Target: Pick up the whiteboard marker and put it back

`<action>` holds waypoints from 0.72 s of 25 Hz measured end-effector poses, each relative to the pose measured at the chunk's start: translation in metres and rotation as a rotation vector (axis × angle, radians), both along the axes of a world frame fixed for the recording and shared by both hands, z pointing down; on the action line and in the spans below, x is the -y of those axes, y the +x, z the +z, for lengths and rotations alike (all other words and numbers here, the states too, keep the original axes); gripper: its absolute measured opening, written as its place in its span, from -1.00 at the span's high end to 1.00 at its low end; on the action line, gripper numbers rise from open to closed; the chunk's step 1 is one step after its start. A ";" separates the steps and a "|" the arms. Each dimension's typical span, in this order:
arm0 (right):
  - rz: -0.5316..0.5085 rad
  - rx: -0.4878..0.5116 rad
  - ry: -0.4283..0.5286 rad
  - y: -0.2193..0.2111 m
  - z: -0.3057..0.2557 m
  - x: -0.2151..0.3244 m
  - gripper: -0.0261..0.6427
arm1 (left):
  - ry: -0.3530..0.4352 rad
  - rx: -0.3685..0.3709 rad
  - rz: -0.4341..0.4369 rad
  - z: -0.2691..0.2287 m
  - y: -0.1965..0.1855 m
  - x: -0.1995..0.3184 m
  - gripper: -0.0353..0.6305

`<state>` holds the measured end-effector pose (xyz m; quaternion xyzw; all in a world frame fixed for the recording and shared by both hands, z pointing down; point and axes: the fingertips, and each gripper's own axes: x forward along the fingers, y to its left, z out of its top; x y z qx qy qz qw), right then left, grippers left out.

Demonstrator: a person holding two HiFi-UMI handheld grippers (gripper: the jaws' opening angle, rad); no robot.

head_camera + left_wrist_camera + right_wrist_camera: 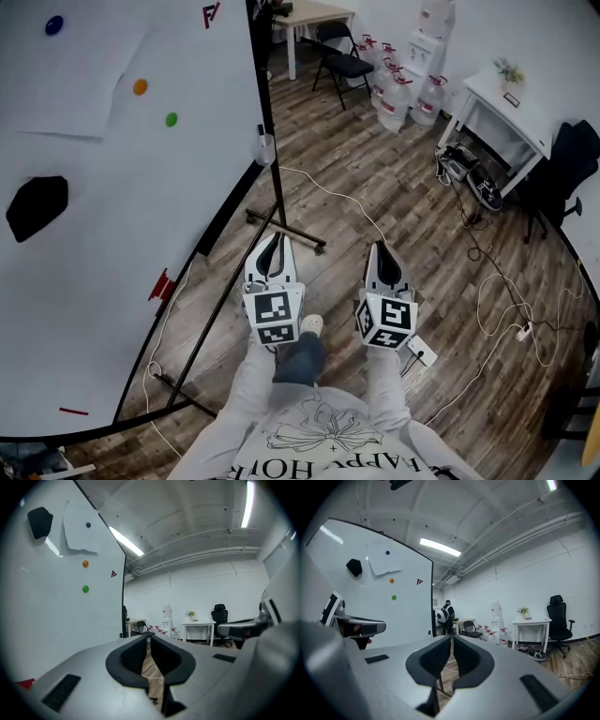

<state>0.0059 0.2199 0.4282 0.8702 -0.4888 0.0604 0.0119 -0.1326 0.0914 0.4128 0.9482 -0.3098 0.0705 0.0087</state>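
**Both grippers shut and empty, marker not in hand**

Left gripper (275, 239): its own view shows the jaws (149, 639) together w/ nothing between them, only floorboards through the slot behind the pads. Right gripper (380, 248): same story, jaws (452, 640) closed on nothing. In the head view I see the two side by side, apart, held out in front of the body over the wood floor (375, 187), both pointing roughly level.

Whiteboard (112, 244) stands on my left on a black rolling stand (281, 202). A red object (161, 284) sits on the board's bottom edge, about midway along; may be the marker, but too small to tell. It also shows as a red bit (26, 683) low left in the left gripper view. A thin red dash (73, 411) lies near the bottom edge toward the corner closest to me; can't tell if that's a pen or ink.

Also on the board: black eraser (37, 206), a paper sheet (75, 75) w/ a blue magnet (54, 25) on it, then an orange magnet (140, 86) and a green magnet (172, 119) beside the sheet.

Rest of room: white cables (506, 309) across the floor, water jugs (398, 94) by the far wall, white table (506, 108) and a black office chair (572, 159) at right. The right gripper view shows a person w/ a backpack (446, 613) past the board's far edge.
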 end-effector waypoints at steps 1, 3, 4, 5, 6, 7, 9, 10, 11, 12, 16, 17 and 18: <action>-0.002 -0.002 0.001 0.008 0.000 0.012 0.90 | -0.001 -0.003 -0.002 0.000 0.008 0.011 0.87; -0.007 -0.008 0.004 0.025 -0.004 0.037 0.90 | -0.001 -0.009 -0.006 -0.002 0.025 0.035 0.87; -0.009 -0.013 0.006 0.033 -0.006 0.049 0.90 | 0.000 -0.013 -0.008 -0.004 0.034 0.047 0.87; -0.011 -0.019 0.009 0.042 -0.009 0.062 0.90 | 0.002 -0.019 -0.010 -0.006 0.042 0.060 0.87; -0.015 -0.026 0.011 0.050 -0.013 0.074 0.90 | 0.004 -0.024 -0.013 -0.009 0.050 0.072 0.87; -0.017 -0.033 0.013 0.057 -0.017 0.086 0.90 | 0.007 -0.029 -0.015 -0.012 0.058 0.084 0.87; -0.019 -0.043 0.015 0.072 -0.022 0.107 0.90 | 0.010 -0.035 -0.017 -0.015 0.073 0.105 0.87; -0.020 -0.047 0.016 0.078 -0.023 0.116 0.90 | 0.010 -0.038 -0.018 -0.016 0.079 0.114 0.87; -0.021 -0.050 0.018 0.084 -0.025 0.126 0.90 | 0.010 -0.041 -0.020 -0.016 0.084 0.124 0.87; -0.022 -0.052 0.019 0.089 -0.025 0.135 0.90 | 0.008 -0.043 -0.022 -0.016 0.089 0.132 0.87; -0.029 -0.049 0.024 0.102 -0.025 0.163 0.90 | 0.003 -0.039 -0.027 -0.013 0.103 0.162 0.86; -0.031 -0.047 0.023 0.104 -0.025 0.169 0.90 | -0.001 -0.039 -0.024 -0.012 0.106 0.167 0.82; -0.033 -0.045 0.021 0.106 -0.023 0.174 0.90 | -0.006 -0.041 -0.020 -0.012 0.109 0.172 0.67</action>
